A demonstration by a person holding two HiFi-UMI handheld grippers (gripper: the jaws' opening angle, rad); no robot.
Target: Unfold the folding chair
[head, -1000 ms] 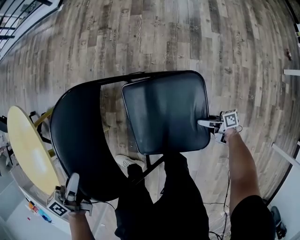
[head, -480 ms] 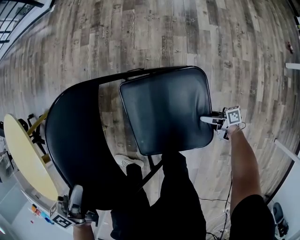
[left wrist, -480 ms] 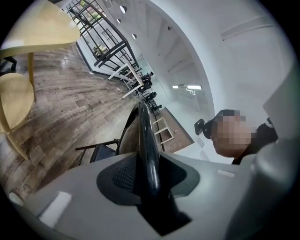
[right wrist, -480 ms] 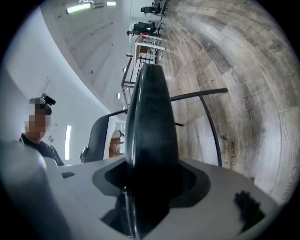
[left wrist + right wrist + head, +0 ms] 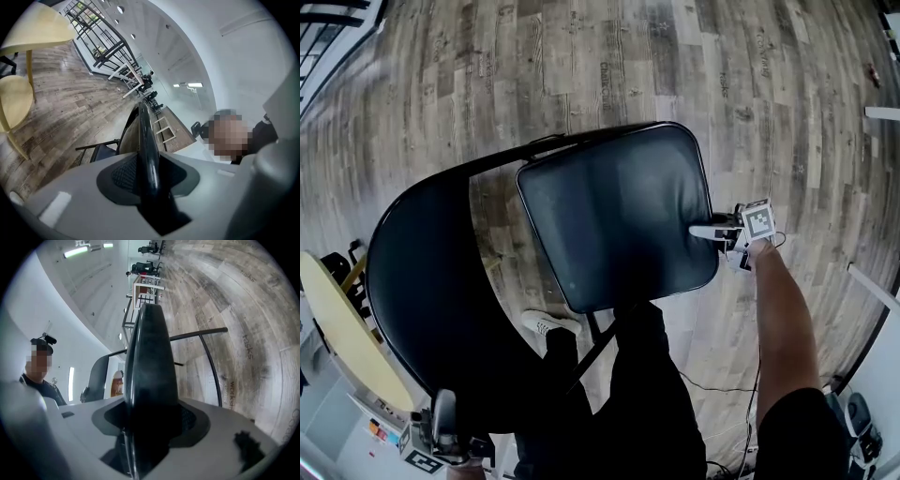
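The black folding chair stands below me, its padded seat (image 5: pixel 614 216) in the middle and its curved backrest (image 5: pixel 431 291) to the left. My left gripper (image 5: pixel 442 403) is at the bottom left, and the backrest's thin rim (image 5: pixel 143 136) runs between its pads. At the seat's right edge is my right gripper (image 5: pixel 701 231); the thick seat edge (image 5: pixel 147 362) fills the gap between its pads. Both pairs of jaws have just been opening a little, each with its chair part still gripped between them.
A person's legs in black trousers (image 5: pixel 647 394) and a white shoe (image 5: pixel 546 325) are under the seat's near side. A round yellow table (image 5: pixel 342 328) stands at the left, close to the backrest. Grey wood-plank floor (image 5: pixel 609 56) spreads beyond the chair.
The left gripper has slid toward the bottom of the head view along the backrest's rim, and the backrest now spreads wider from the seat. The right gripper stays on the seat's edge.
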